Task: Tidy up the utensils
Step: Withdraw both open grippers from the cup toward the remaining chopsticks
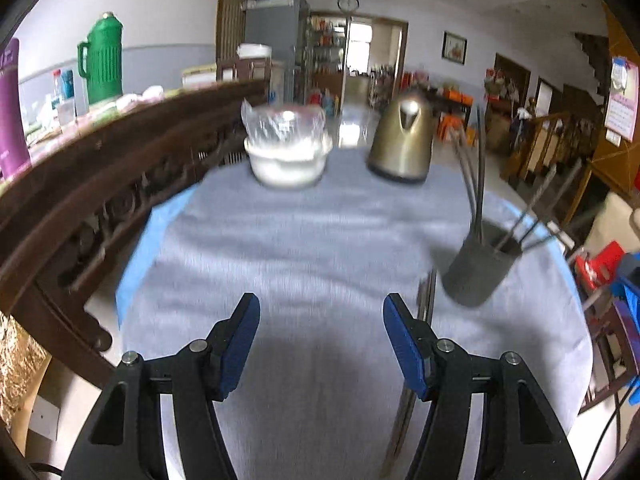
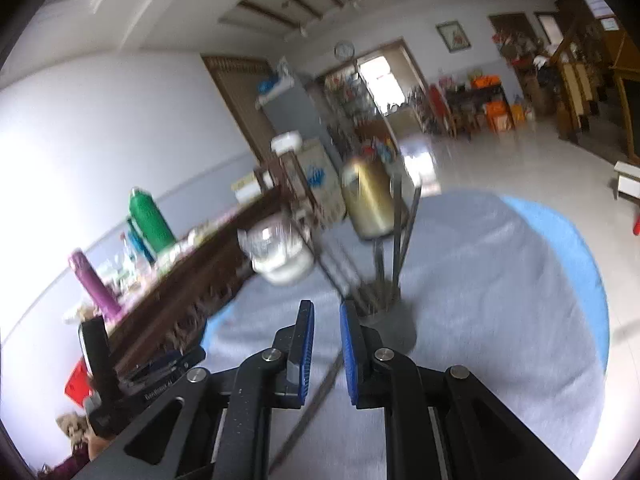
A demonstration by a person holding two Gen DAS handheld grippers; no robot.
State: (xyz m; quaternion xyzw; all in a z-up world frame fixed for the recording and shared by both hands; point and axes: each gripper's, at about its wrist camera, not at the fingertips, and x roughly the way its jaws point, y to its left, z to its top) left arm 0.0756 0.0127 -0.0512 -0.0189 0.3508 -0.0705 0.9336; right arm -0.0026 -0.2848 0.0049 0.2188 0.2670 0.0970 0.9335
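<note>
Round table under grey cloth, all frames motion-blurred. Left gripper: jaws well apart, nothing between them, over bare cloth. Right gripper: blue pads a narrow gap apart, nothing clamped. Dark utensil holder stands toward the table's right side in the left wrist view, several long utensils upright and leaning in it. One long loose utensil lies flat on the cloth just beside the holder. Gold kettle and white bowl at the far edge
</note>
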